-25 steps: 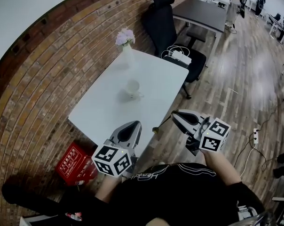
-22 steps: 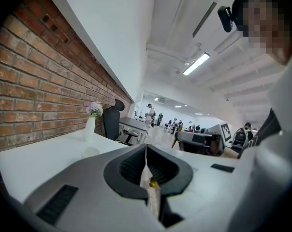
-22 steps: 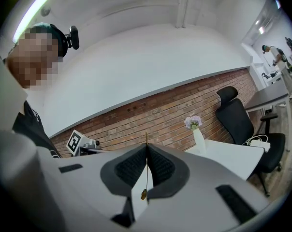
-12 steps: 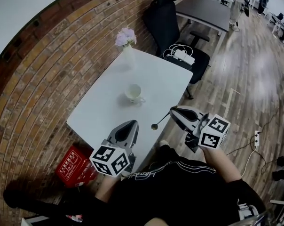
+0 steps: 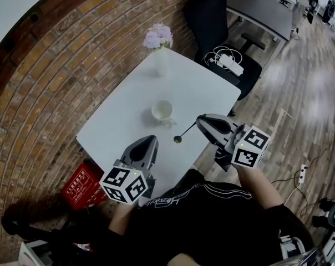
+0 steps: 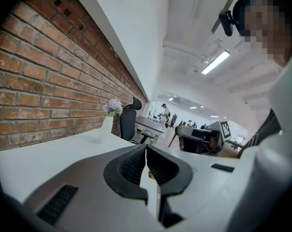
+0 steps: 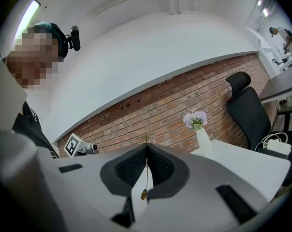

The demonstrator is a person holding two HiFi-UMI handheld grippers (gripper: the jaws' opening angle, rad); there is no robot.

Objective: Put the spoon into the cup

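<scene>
Both grippers have come forward over the white table (image 5: pixel 115 129), and the spoon (image 5: pixel 185 132) now has its bowl above the tabletop instead of beyond the near edge. A black office chair (image 5: pixel 211 15) stands at the table's 1 o'clock. The left gripper (image 5: pixel 150 141) hovers with its jaws together and empty, at 7 o'clock from the cup (image 5: pixel 162 111). The right gripper (image 5: pixel 199 119) is clamped on the spoon's handle. A vase of flowers (image 5: pixel 160 54) stands at the cup's 12 o'clock. The spoon's bowl hangs near the cup at 5 o'clock, not touching it.
</scene>
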